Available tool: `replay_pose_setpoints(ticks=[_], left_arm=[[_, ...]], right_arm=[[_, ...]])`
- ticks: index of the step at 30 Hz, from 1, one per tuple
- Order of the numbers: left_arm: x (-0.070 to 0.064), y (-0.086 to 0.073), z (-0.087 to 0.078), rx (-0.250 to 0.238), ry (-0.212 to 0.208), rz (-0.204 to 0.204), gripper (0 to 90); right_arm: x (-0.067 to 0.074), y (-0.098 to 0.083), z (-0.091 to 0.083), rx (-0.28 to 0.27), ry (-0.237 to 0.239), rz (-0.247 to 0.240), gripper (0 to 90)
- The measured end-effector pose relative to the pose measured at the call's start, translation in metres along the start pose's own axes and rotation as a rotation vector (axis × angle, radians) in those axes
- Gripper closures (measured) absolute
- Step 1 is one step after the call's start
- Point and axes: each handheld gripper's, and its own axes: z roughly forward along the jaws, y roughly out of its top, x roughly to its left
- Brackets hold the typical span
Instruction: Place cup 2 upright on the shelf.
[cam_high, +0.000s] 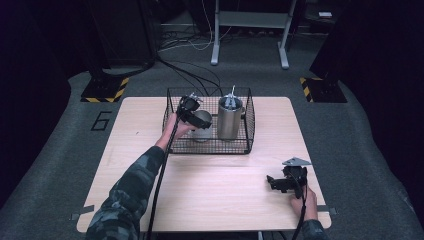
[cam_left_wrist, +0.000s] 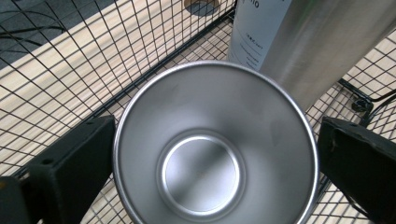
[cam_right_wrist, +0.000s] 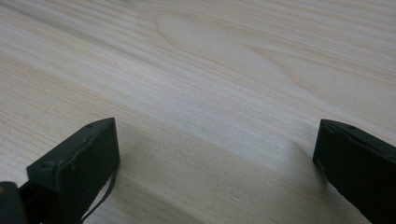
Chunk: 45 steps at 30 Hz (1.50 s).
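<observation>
A black wire basket (cam_high: 210, 148) stands at the back middle of the wooden table (cam_high: 215, 190). Inside it sit a short steel cup (cam_high: 203, 123) and, right of it, a tall steel flask (cam_high: 229, 119). My left gripper (cam_high: 192, 111) reaches into the basket over the cup. In the left gripper view the empty cup (cam_left_wrist: 210, 154) sits mouth-up between the two jaws, which stand wide at its rim, and the flask (cam_left_wrist: 299, 42) rises just behind. My right gripper (cam_high: 278, 183) rests open near the table's front right, over bare wood (cam_right_wrist: 217, 93).
Basket walls (cam_left_wrist: 93, 56) close in around the left gripper. Beyond the table lie floor cables (cam_high: 190, 70), a grey stand's legs (cam_high: 250, 30) and two hazard-striped bases (cam_high: 106, 90).
</observation>
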Motion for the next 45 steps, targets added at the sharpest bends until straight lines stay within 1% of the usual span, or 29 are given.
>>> replay_pose_setpoints(ticks=[4, 7, 11, 13, 15, 18, 19, 20, 21, 23, 24, 25, 27, 29, 30, 33, 34, 35, 37, 40, 44, 45], left_arm=[[-0.002, 0.004, -0.011, -0.033, 0.006, 0.002, 0.2], [-0.006, 0.007, -0.020, -0.048, 0.010, 0.020, 0.2], [-0.012, 0.011, -0.036, -0.076, 0.006, 0.032, 0.2], [-0.015, 0.012, -0.045, -0.088, 0.007, 0.037, 0.2], [-0.018, 0.011, -0.051, -0.101, 0.004, 0.040, 0.2], [-0.024, 0.010, -0.063, -0.104, 0.006, 0.063, 0.2], [-0.028, 0.008, -0.070, -0.116, 0.005, 0.066, 0.2], [-0.030, 0.006, -0.074, -0.127, 0.005, 0.068, 0.2], [-0.033, 0.005, -0.078, -0.132, 0.016, 0.074, 0.2], [-0.038, 0.000, -0.087, -0.138, 0.024, 0.090, 0.2], [-0.041, -0.002, -0.091, -0.138, 0.022, 0.085, 0.1], [-0.043, -0.004, -0.095, -0.138, 0.026, 0.097, 0.2], [-0.047, -0.011, -0.102, -0.147, 0.027, 0.095, 0.2], [-0.049, -0.016, -0.108, -0.140, 0.029, 0.100, 0.2], [-0.051, -0.020, -0.111, -0.148, 0.025, 0.097, 0.2], [-0.054, -0.028, -0.119, -0.144, 0.041, 0.117, 0.2], [-0.056, -0.030, -0.121, -0.150, 0.039, 0.119, 0.2], [-0.057, -0.033, -0.123, -0.142, 0.034, 0.117, 0.2], [-0.061, -0.039, -0.128, -0.149, 0.038, 0.134, 0.2], [-0.066, -0.048, -0.134, -0.135, 0.043, 0.151, 0.2], [-0.072, -0.061, -0.144, -0.129, 0.043, 0.152, 0.2], [-0.073, -0.064, -0.146, -0.127, 0.050, 0.163, 0.2]], right_arm=[[0.000, 0.000, 0.000, 0.001, 0.000, 0.000, 0.0], [0.000, 0.000, 0.000, -0.001, 0.000, 0.000, 0.0], [0.000, 0.000, 0.000, 0.000, 0.000, 0.000, 0.0], [0.000, 0.000, 0.000, 0.000, 0.001, 0.000, 0.0], [0.000, 0.000, 0.000, 0.000, 0.000, 0.000, 0.0], [0.000, 0.000, 0.000, 0.000, 0.001, 0.000, 0.0], [0.000, 0.000, 0.000, -0.001, 0.000, 0.000, 0.0], [0.000, 0.000, 0.000, 0.001, 0.002, 0.001, 0.0], [0.000, 0.000, 0.000, 0.000, 0.001, 0.000, 0.0], [0.000, 0.000, 0.000, 0.000, 0.000, 0.000, 0.0], [0.000, 0.000, 0.000, 0.001, 0.001, 0.000, 0.0], [0.000, 0.000, 0.000, 0.000, 0.001, 0.001, 0.0], [0.000, 0.000, 0.000, 0.000, 0.000, 0.000, 0.0], [0.000, 0.000, 0.000, 0.000, 0.000, 0.000, 0.0], [0.000, 0.000, 0.000, 0.000, 0.001, 0.001, 0.0], [0.000, 0.000, 0.000, 0.000, 0.000, 0.001, 0.0], [0.000, 0.000, 0.000, 0.001, 0.001, 0.000, 0.0], [0.000, 0.000, 0.000, -0.003, 0.000, 0.001, 0.0], [0.000, 0.000, 0.000, 0.000, 0.001, 0.000, 0.0], [0.000, 0.000, 0.000, 0.000, 0.001, 0.001, 0.0], [0.000, 0.000, 0.000, 0.000, 0.001, 0.001, 0.0], [0.000, 0.000, 0.000, 0.000, 0.000, 0.001, 0.0]])
